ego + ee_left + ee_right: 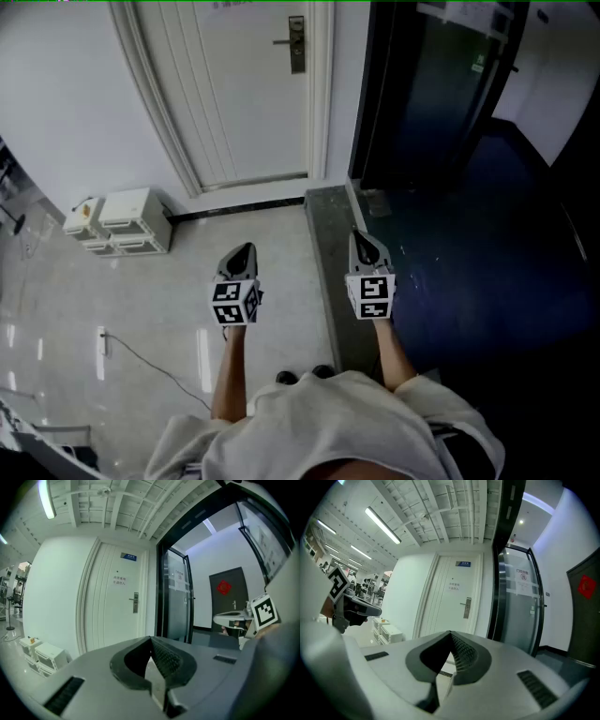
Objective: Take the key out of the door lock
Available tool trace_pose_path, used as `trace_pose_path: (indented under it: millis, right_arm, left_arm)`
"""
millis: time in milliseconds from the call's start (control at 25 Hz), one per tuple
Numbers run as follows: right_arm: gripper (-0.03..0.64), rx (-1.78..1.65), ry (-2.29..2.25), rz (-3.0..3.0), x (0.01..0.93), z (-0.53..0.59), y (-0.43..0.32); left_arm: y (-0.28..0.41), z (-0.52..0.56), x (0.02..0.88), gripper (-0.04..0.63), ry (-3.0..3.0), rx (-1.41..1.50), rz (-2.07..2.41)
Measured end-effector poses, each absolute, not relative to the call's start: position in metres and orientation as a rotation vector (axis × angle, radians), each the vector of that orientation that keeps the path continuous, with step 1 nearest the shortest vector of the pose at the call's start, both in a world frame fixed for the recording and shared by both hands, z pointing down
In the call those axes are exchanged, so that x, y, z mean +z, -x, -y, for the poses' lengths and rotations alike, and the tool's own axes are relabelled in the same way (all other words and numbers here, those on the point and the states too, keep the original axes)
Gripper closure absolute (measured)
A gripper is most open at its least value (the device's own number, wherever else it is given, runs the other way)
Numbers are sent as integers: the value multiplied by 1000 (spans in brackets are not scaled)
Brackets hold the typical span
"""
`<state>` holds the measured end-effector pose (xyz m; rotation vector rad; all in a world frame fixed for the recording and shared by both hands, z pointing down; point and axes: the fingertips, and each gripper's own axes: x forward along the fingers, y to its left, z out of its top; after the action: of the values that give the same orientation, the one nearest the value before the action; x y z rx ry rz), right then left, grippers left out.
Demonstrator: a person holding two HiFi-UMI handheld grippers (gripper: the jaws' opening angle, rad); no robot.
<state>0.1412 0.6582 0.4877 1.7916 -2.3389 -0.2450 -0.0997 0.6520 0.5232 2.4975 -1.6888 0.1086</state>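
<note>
You are standing on the pale glossy tiled floor (pixel 150 319) and holding both grippers out in front of you, about level, side by side but apart. The grey left gripper (pixel 247 247) is pointing toward the white panelled door (pixel 244 103). Its jaws are pressing together at the tips with nothing between them. The grey right gripper (pixel 357 235) is hanging over the dark stone threshold strip (pixel 328 272). Its jaws are also meeting at the tips and are pinching nothing. The marker cube of each gripper is sitting just in front of your hand.

The brushed metal door lock (pixel 296 44) is a tall narrow plate with a lever handle pointing to the left. It is sitting on the right edge of the white panelled door, farther ahead and well apart from both grippers. The key is too small to make out at this distance in any view, so I cannot tell if it is sitting in the door lock.

To the right of the white panelled door, a dark glass door with a black frame (pixel 441 94) is standing, and the floor on that side is looking dark blue. To the left, a low white plastic drawer cabinet (pixel 131 220) is resting on the tiled floor against the curved white wall (pixel 66 103), near the door frame. The tips of your black shoes (pixel 305 376) are showing below the grippers
</note>
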Motion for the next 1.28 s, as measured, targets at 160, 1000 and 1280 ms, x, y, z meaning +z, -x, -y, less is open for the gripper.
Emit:
trace_pose_path:
  millis: [160,1000,1280]
  right_arm:
    - [595,-242,-1790,2345,489,-655,-148]
    - [595,-248,-1712,2451,482,-627,-189]
    - [595,-241,-1700,2456,487,-604,-190]
  left_arm:
    - [93,-648,523,577,-2496,109,1697]
    - [46,-628,520,577,-2468,119,1756]
    - [43,-607,531,577,-2458,142,1756]
